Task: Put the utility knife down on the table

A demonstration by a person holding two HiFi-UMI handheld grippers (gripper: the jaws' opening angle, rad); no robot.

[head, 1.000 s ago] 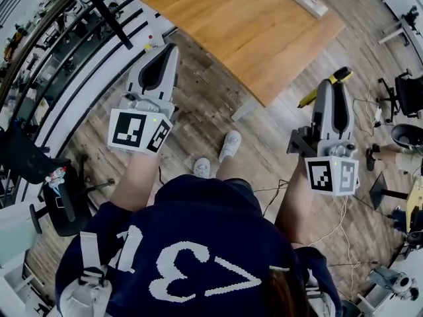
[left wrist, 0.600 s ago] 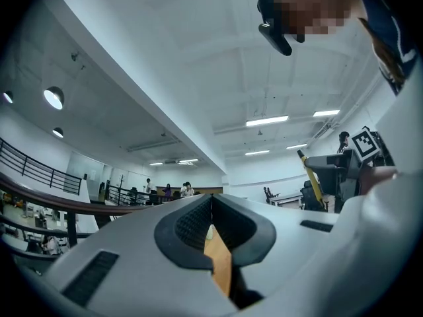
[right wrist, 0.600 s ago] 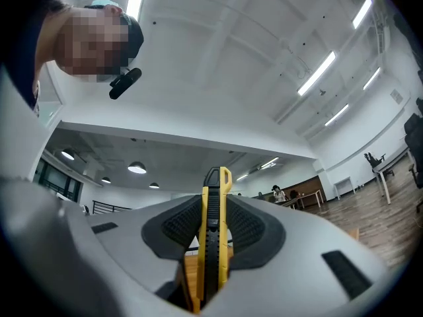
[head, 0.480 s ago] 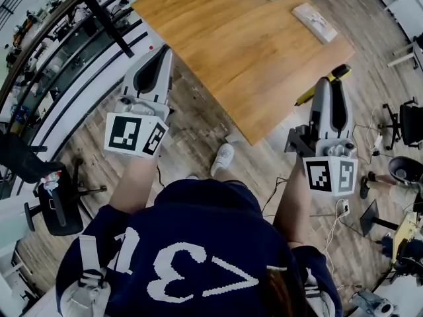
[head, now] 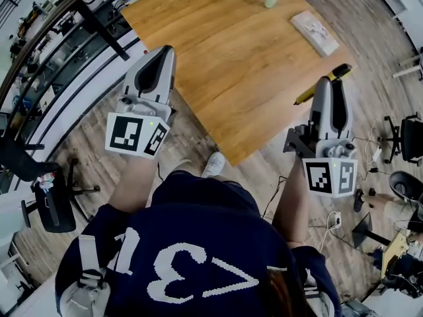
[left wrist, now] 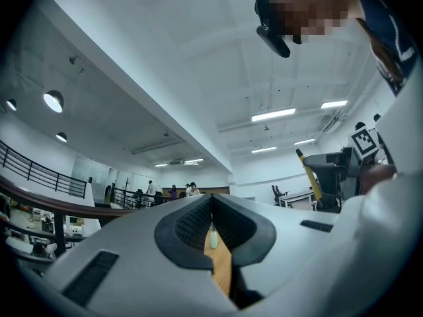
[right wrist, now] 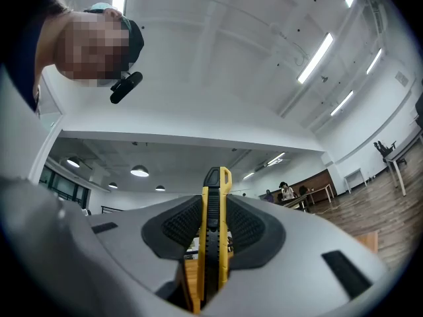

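Bare wood fills the table (head: pixel 225 51) toward its near corner; our right gripper (head: pixel 329 84) clamps the yellow-and-black utility knife (right wrist: pixel 213 243) at the right edge, left gripper (head: pixel 160 53) clenched empty.

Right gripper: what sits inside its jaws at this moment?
A yellow-and-black utility knife, clamped between the right gripper's ribbed pads, with one end poking out past them. The knife's lower part is covered by the gripper body.

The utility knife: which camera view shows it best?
The right gripper view: the utility knife stands close and upright, clamped in the right gripper. The head view shows only its ends beside that gripper; the left gripper view, a distant yellow strip.
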